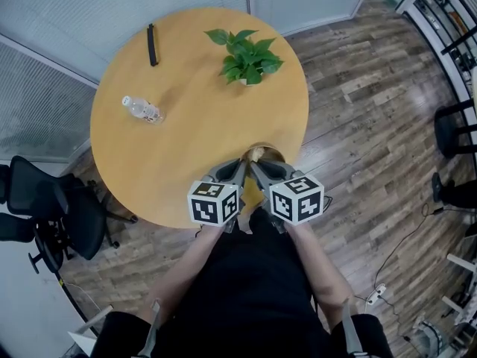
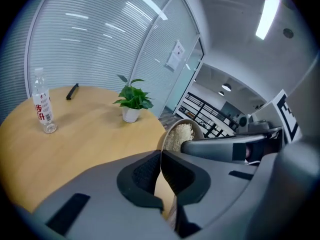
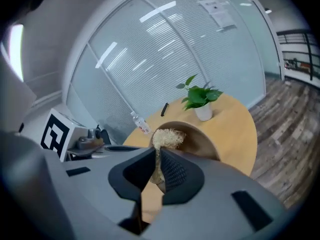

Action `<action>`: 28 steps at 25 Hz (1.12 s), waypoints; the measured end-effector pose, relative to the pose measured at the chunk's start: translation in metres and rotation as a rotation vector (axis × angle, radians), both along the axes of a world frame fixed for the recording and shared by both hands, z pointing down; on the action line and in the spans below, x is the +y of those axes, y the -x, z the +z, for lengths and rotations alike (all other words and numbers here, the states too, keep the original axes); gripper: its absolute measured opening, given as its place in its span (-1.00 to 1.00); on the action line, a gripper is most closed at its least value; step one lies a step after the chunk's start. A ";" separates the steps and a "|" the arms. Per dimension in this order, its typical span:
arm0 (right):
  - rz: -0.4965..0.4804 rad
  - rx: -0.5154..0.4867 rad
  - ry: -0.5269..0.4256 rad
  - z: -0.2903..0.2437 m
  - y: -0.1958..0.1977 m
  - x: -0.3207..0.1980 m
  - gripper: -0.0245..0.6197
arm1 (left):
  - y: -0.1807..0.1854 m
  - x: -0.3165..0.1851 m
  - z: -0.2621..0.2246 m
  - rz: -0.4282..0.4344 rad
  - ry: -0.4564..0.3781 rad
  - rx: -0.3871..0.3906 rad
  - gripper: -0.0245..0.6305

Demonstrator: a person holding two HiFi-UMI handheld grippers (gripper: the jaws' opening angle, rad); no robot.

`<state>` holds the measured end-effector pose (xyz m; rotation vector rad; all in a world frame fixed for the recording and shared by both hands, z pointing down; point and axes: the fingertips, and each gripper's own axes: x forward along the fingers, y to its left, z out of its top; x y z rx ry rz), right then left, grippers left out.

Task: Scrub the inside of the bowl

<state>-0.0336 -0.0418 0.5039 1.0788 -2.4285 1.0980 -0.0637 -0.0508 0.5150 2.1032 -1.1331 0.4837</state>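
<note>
Tan bowl [image 3: 200, 139] is at the near edge of the round table [image 1: 149, 170], tipped so its opening faces the scrubbing side. Left gripper [image 2: 161, 158] is clamped tight on the thin rim, prob. to steady the bowl vs. the rubbing. Right gripper [image 3: 156, 156] pinches a pale fibrous scrubber [image 3: 168, 137], jaws nearly together on its tail, w/ the tuft inside the hollow, which suits wiping the inner wall. Potted plant [image 1: 246, 54] and water bottle [image 1: 141, 110] stand well apart from the work. Hard to tell: in head view both grippers cover most of the bowl. Can't tell if its base rests on the table, or if the tuft actually touches the wall.
</note>
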 end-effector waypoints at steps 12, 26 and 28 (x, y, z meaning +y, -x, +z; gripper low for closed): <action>-0.521 0.656 -0.312 0.023 0.004 0.034 -0.82 | 0.012 0.005 0.008 -0.003 0.011 -0.090 -0.87; -0.744 0.913 -0.663 0.037 0.009 0.048 -0.82 | 0.017 0.007 0.009 -0.007 0.033 -0.098 -0.87; -0.706 0.841 -0.616 0.037 0.013 0.048 -0.82 | 0.020 0.005 0.009 -0.015 0.032 -0.095 -0.88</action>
